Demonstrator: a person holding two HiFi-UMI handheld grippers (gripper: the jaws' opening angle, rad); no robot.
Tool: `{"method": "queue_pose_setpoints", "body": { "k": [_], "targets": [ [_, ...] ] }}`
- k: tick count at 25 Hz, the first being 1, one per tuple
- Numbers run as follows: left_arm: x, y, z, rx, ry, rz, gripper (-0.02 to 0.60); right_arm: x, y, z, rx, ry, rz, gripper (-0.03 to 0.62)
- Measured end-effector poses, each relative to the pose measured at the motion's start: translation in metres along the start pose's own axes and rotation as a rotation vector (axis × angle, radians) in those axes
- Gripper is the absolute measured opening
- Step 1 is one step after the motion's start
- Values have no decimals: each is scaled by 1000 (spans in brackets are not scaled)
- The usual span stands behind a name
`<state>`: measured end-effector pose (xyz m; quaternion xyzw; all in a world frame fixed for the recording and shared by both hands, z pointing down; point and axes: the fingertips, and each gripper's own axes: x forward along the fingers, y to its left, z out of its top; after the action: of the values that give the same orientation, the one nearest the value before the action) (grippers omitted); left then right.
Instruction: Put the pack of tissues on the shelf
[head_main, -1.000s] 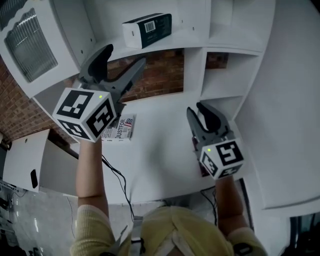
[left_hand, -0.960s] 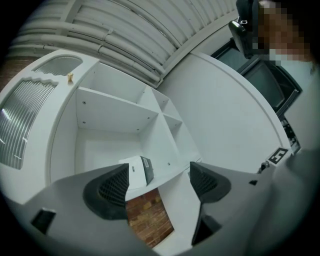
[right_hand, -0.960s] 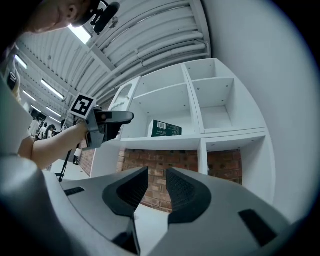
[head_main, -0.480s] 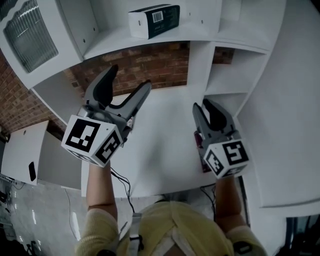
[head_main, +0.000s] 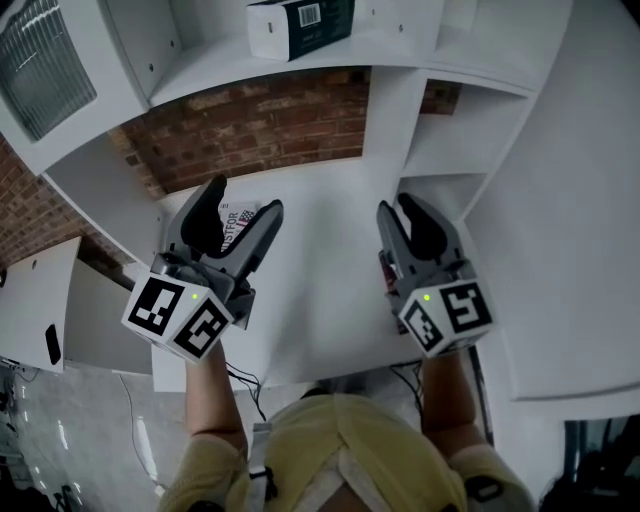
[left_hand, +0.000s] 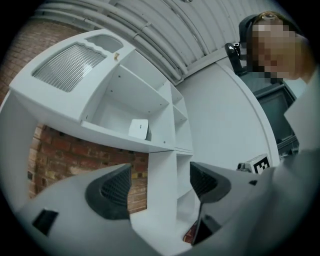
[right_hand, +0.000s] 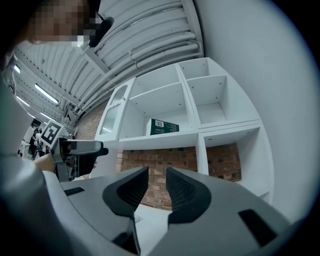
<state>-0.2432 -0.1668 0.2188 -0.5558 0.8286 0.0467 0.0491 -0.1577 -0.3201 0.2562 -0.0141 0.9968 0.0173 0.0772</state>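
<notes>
Your left gripper (head_main: 243, 200) is wide open and holds nothing: in the left gripper view (left_hand: 160, 182) only the shelf unit's white upright shows between its dark ribbed pads (left_hand: 114, 188). Your right gripper (head_main: 398, 208) is nearly closed, a slim gap left between the jaws. It is empty too, with only brick wall and desk visible through the gap in the right gripper view (right_hand: 157, 187).

You hold both grippers low over the front of the white desk (head_main: 320, 300), side by side and well apart, jaws pointing toward the shelf unit. Their marker cubes face your head, each with a small green light lit. Your forearms come up from the bottom edge of the head view in pale yellow sleeves (head_main: 220, 470).

On the desk between the left jaws lies a booklet (head_main: 237, 225) with print that looks like "JUSTFOR". Something red (head_main: 383, 270) lies just beside the right gripper, too hidden to name.

The pack of tissues (head_main: 300, 15), a white and dark green box, sits on the shelf (head_main: 300, 62) above the brick wall (head_main: 260, 130), well apart from both grippers. It carries a barcode; its other writing is too small to read. Both gripper views show it there (left_hand: 138, 129) (right_hand: 164, 126).
</notes>
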Motion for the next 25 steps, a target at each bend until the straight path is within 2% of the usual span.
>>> {"method": "queue_pose_setpoints", "body": {
  "k": [7, 17, 19, 22, 25],
  "targets": [
    [-18, 1, -43, -121, 47, 10, 367, -2, 7, -11, 32, 16, 1, 106],
    [-31, -1, -80, -146, 112, 24, 360, -9, 8, -34, 88, 52, -12, 87],
    [-34, 1, -81, -151, 111, 21, 335, -10, 8, -37, 94, 59, -18, 83],
    [-38, 3, -83, -156, 107, 30, 229, -10, 8, -41, 97, 69, -23, 77],
    [-38, 4, -88, -149, 125, 40, 189, -11, 8, -46, 95, 78, -29, 62]
  ]
}}
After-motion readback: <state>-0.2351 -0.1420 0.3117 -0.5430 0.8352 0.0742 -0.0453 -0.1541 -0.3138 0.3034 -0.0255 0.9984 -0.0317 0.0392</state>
